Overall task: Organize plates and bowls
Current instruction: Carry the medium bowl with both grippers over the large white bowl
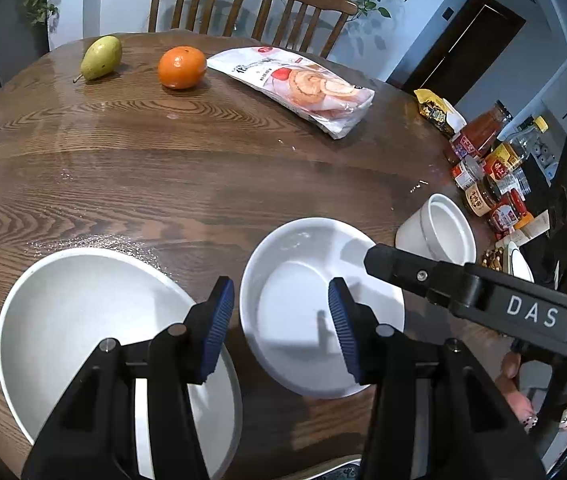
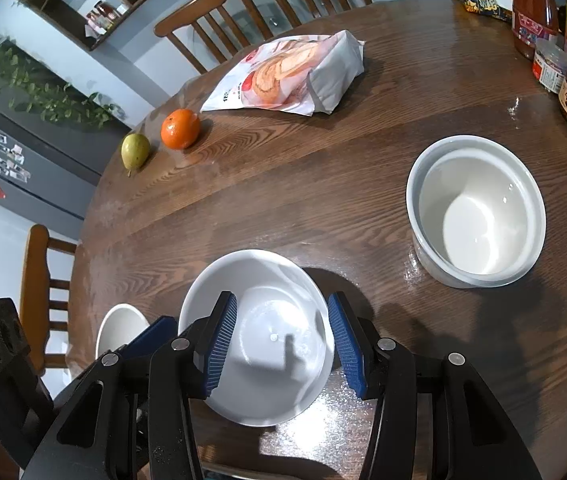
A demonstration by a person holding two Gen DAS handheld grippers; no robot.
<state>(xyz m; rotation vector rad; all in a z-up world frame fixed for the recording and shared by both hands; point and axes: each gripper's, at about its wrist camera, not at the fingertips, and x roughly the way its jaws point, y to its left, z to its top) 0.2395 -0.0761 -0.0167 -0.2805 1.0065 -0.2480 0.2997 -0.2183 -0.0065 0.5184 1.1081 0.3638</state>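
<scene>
**Both grippers over the small dish, nothing gripped**

We see a small shallow white ceramic dish on the round dark wood-grain table, glossy, empty, tilted with one rim lifted; beside it a large flat white plate, also empty; a deep white straight-walled bowl stack, two nested, sits apart nearer the jars; left gripper partly open, blue ribbed pads straddling the dish rim, no contact we can confirm; right gripper partly open above the dish's far side, holding nothing; green pear, orange and snack bag far off.
</scene>
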